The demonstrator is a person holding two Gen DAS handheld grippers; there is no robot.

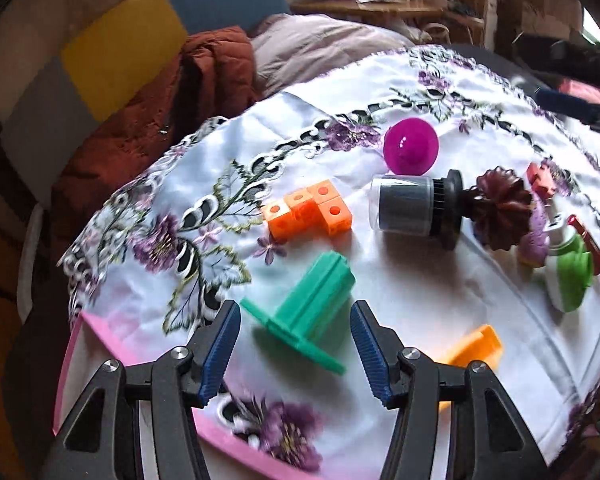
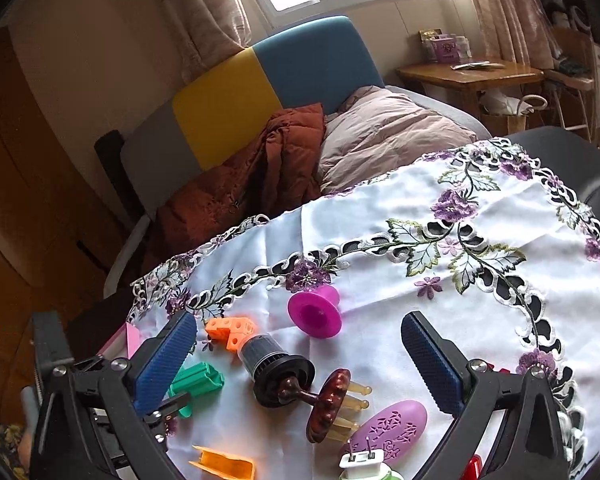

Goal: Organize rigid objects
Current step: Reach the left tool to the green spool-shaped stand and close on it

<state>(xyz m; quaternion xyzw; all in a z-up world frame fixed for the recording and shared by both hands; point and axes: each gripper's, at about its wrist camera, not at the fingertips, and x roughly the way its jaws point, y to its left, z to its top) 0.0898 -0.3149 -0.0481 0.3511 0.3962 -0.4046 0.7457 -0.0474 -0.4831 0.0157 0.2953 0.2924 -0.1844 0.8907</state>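
My left gripper (image 1: 294, 346) is open above the white flowered cloth (image 1: 400, 300). A green T-shaped plastic piece (image 1: 310, 304) lies on the cloth just ahead of its blue fingers (image 1: 220, 348), and the pads are not pressing on it. Beyond it lie orange linked cubes (image 1: 308, 212), a magenta flanged piece (image 1: 410, 146) and a clear-and-black cylinder (image 1: 408, 210). My right gripper (image 2: 298, 362) is open and holds nothing. It hovers over the cylinder (image 2: 272, 364), a brown scalloped massager (image 2: 328, 404) and a purple oval (image 2: 392, 424).
An orange clip (image 1: 476, 348) and a green-and-white plug (image 1: 572, 276) lie at the right of the cloth. A pink tray edge (image 1: 74, 360) sits at the cloth's near left corner. Behind the table is a sofa with a rust jacket (image 2: 260, 176) and a pale cushion (image 2: 388, 132).
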